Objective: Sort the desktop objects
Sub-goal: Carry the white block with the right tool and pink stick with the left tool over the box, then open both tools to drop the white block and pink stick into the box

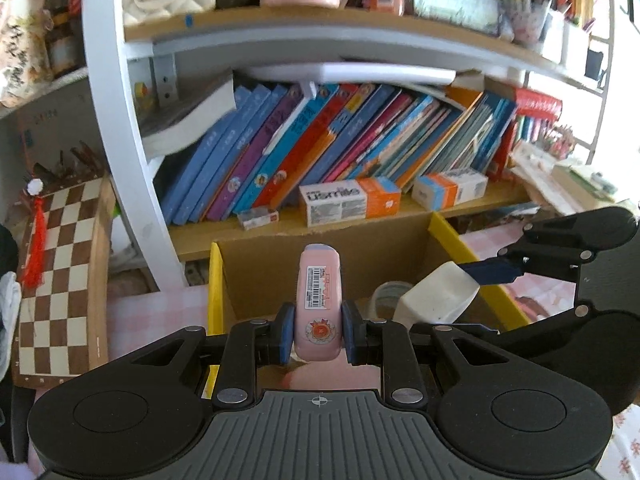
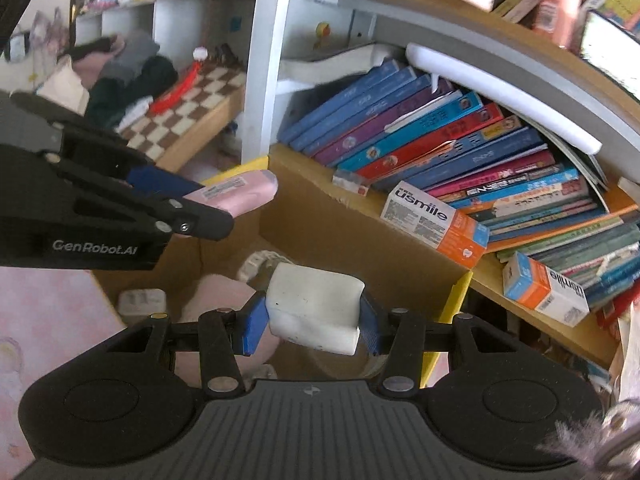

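Note:
My left gripper is shut on a pink bottle-like case with a barcode label, held over the cardboard box with yellow flap edges. The right wrist view shows that pink case at the left, above the box's far corner. My right gripper is shut on a white rectangular block, held over the open cardboard box. In the left wrist view the white block hangs at the right over the box. Inside the box lie a white charger-like item and a pink soft object.
Behind the box a shelf carries leaning books and two white-and-orange usmile boxes. A chessboard stands at the left. A pink checked tablecloth covers the table. A white shelf post rises at the left.

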Tool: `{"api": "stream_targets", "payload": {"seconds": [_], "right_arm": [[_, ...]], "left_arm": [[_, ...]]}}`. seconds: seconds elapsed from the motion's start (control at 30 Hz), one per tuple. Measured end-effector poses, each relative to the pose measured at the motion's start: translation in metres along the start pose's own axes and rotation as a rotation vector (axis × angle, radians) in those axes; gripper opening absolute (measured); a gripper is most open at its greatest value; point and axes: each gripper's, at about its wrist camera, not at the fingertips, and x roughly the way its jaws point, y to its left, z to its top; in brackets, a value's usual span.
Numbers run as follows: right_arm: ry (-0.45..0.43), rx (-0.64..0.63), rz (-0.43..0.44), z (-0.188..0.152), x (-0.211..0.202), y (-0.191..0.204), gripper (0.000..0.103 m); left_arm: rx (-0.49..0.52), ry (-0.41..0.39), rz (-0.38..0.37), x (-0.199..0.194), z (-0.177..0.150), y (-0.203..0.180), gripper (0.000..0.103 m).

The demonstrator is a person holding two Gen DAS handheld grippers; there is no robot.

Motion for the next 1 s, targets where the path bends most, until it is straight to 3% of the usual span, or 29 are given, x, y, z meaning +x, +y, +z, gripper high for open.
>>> {"api": "stream_targets", "payload": {"seconds": [0.4,0.6,1.0], "right_arm": [[0.167,-0.174,0.088,0.000,0.052,0.003,0.045],[0.189,-0.184,0.114,0.003,0.059,0.004,0.045],[0.196,-0.131,0.133,0.004,0.070,-0.001,0.047]], "left_arm": [[0.067,0.164,0.029,0.059,-0.002,-0.003,0.023],[0.065,0.218,0.023,0.078,-0.005,-0.006,0.023],[0.081,0.242,0.023,0.087,-0.004,-0.011,0.023]]}}
